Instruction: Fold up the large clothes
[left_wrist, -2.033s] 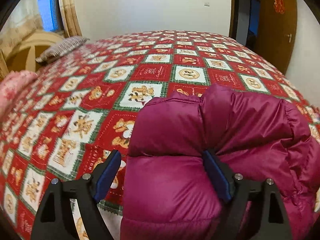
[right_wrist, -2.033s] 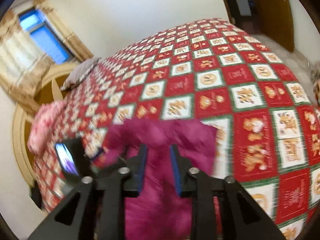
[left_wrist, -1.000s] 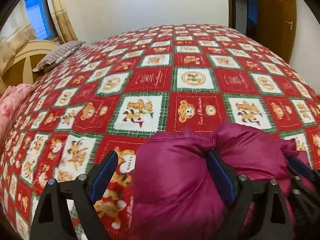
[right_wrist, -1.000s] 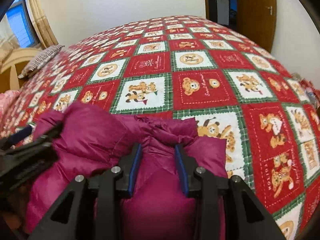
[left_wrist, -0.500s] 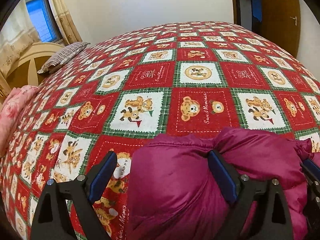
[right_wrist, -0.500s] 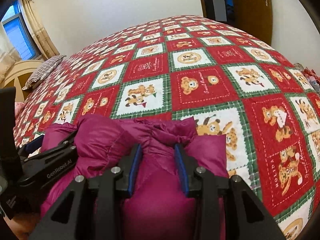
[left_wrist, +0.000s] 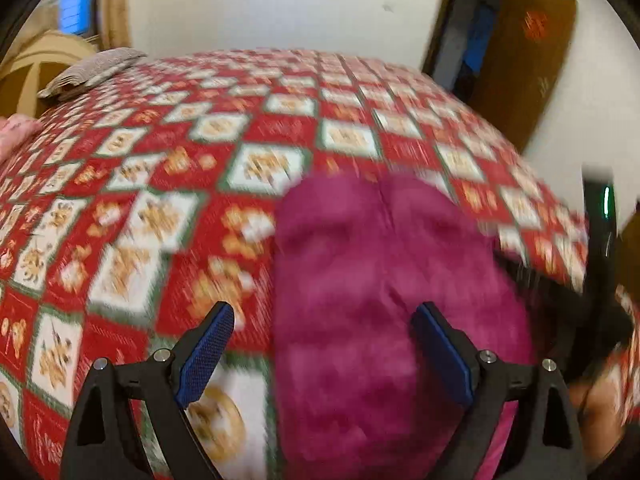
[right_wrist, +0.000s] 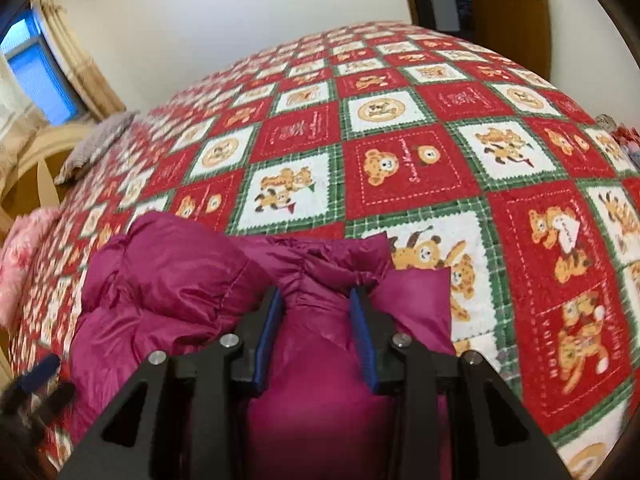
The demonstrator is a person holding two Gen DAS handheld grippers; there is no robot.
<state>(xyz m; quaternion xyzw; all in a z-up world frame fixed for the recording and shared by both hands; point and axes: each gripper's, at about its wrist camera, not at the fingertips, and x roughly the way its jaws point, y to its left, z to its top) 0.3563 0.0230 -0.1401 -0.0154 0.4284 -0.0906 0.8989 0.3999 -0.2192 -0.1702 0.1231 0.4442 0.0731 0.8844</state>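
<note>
The puffy, slippery jacket (right_wrist: 192, 280) lies bunched on the bed (right_wrist: 420, 168), best pinched at seams; right gripper (right_wrist: 316, 320) clamps a fold, left gripper (left_wrist: 320, 344) gapes wide.

White walls (right_wrist: 224, 12), a curtained window (right_wrist: 36, 68), a brown wooden door (right_wrist: 508, 8).

I see a bed (right_wrist: 440, 128) under a red, white and green bear-print quilt (right_wrist: 400, 168). A grey pillow (left_wrist: 96, 68) lies near the headboard (right_wrist: 36, 160), a window (right_wrist: 28, 64) behind, a brown door (left_wrist: 528, 52) opposite.
</note>
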